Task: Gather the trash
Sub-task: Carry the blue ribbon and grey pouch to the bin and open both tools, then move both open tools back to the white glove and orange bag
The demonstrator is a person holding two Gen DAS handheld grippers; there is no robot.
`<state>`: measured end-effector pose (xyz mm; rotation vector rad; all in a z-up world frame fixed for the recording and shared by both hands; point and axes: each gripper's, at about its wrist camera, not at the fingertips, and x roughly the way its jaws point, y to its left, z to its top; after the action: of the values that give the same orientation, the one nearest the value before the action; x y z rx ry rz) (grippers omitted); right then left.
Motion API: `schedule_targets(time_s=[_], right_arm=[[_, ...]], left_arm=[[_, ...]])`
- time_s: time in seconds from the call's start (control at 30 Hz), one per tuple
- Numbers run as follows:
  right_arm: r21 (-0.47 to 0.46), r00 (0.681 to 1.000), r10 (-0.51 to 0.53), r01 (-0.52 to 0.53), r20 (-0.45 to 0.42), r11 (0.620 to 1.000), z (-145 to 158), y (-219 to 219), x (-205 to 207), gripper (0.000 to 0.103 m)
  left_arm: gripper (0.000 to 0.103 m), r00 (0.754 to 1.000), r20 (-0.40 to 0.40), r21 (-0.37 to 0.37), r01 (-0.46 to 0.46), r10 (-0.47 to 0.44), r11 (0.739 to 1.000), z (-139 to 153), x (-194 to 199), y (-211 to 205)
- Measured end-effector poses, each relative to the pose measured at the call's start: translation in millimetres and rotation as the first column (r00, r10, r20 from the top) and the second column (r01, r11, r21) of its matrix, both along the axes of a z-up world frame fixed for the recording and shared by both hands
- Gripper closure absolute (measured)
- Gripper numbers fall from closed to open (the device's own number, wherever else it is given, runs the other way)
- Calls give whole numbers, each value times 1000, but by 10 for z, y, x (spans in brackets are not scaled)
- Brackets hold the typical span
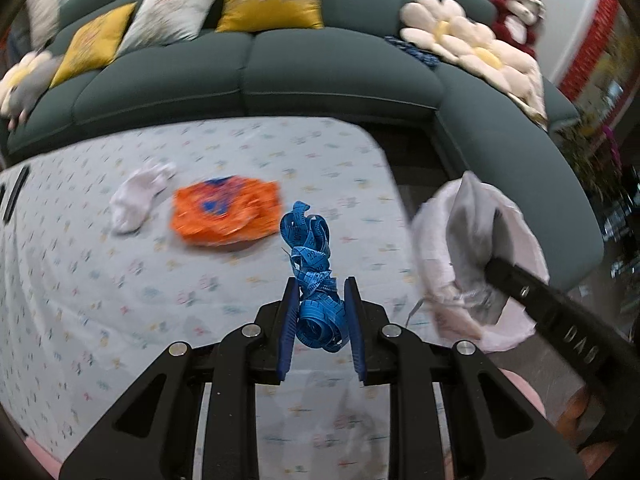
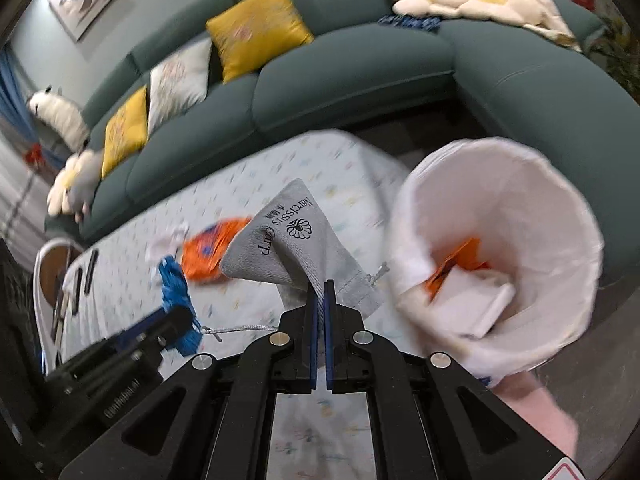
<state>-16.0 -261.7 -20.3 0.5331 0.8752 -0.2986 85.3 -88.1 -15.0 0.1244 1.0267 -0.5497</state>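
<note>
Left wrist view shows the left gripper (image 1: 320, 300) clenched on a crumpled blue measuring tape (image 1: 316, 280) above the pale flower-print tablecloth (image 1: 100, 280), with a crinkled orange wrapper (image 1: 226, 210) and a white crumpled tissue (image 1: 138, 196) lying farther off on the cloth before the dark green sofa (image 1: 280, 76). Right wrist view shows the right gripper (image 2: 320, 292) pinched tight on a grey drawstring fabric pouch (image 2: 288, 240), just beside the white-lined bin (image 2: 540, 208) holding orange and white scraps.
</note>
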Motion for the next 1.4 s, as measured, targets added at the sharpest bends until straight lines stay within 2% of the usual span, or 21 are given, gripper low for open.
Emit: schedule_targets(time_s=[0.27, 0.4, 0.6, 0.7, 0.77, 0.83, 0.97, 1.03, 1.17, 1.3, 1.4], right_arm=[[-19, 993, -111, 112, 44, 993, 201, -620, -314, 101], [-25, 985, -163, 164, 49, 986, 215, -909, -511, 101], [-19, 973, -223, 224, 53, 974, 181, -1237, -741, 101], [-19, 969, -239, 240, 56, 971, 181, -1340, -781, 100], [-16, 967, -248, 249, 60, 968, 184, -1386, -793, 100], [-14, 966, -250, 252, 64, 968, 198, -1417, -786, 100], [-12, 966, -249, 250, 70, 968, 214, -1463, -728, 99], [-8, 967, -245, 246, 72, 969, 214, -1473, -691, 93], [-15, 966, -244, 246, 80, 969, 239, -1427, -648, 90], [-20, 967, -240, 242, 83, 970, 257, -1383, -599, 79], [-26, 970, -228, 231, 81, 973, 275, -1337, -546, 75]], left_arm=[[81, 988, 43, -12, 148, -147, 989, 191, -251, -753], [81, 971, 53, -22, 232, -231, 972, 253, -395, -1135], [80, 951, 39, -26, 307, -305, 951, 244, -494, -1552], [76, 950, 25, -32, 313, -313, 949, 228, -511, -1690], [58, 950, 28, -34, 313, -312, 949, 235, -525, -1740], [47, 952, 43, -32, 305, -303, 952, 258, -526, -1774], [44, 950, 58, -20, 307, -306, 951, 276, -533, -1808], [43, 952, 63, -14, 300, -299, 954, 279, -511, -1793], [43, 959, 59, -12, 280, -279, 960, 270, -449, -1723], [43, 966, 53, -12, 254, -253, 967, 259, -374, -1623], [43, 970, 50, -15, 238, -237, 971, 251, -323, -1549]])
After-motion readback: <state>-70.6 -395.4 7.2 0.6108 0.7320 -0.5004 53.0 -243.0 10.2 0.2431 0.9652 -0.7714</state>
